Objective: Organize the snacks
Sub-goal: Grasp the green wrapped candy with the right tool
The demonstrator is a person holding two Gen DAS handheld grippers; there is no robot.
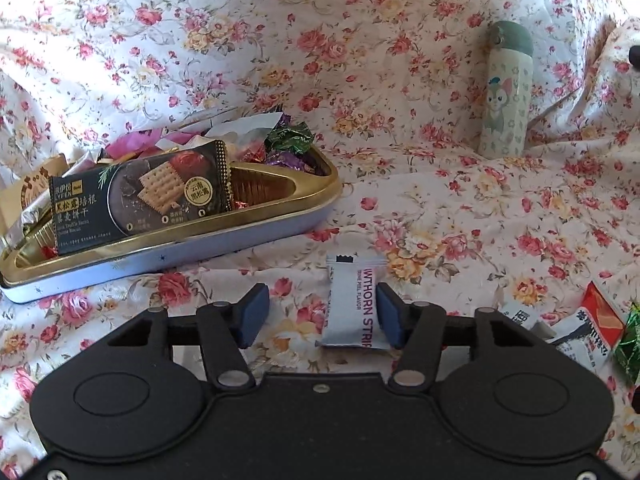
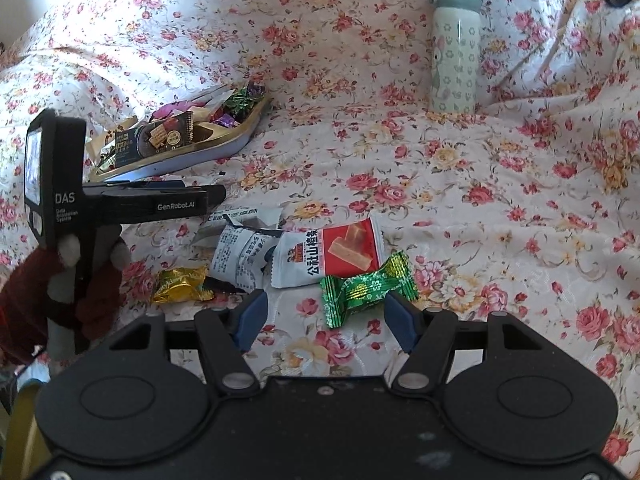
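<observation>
Closing left tongs [image 1: 318, 316] round hawthorn strip packet [image 1: 349, 304], one pad touching, not yet clamped. Right tongs [image 2: 324, 316] apart beside green candy [image 2: 366, 286]. Next: squeeze, lift to tin [image 1: 248, 236].

Bare floral cloth [image 1: 440, 184] lies open between snack tin [image 1: 224, 236] and bottle [image 1: 508, 96].

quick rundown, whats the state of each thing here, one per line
left gripper: open, white snack packet between the fingers
white snack packet: sealed, flat on the cloth
right gripper: open, empty
green candy: wrapped, on the cloth
tin: open, full of snacks
bottle: upright, lid on
</observation>
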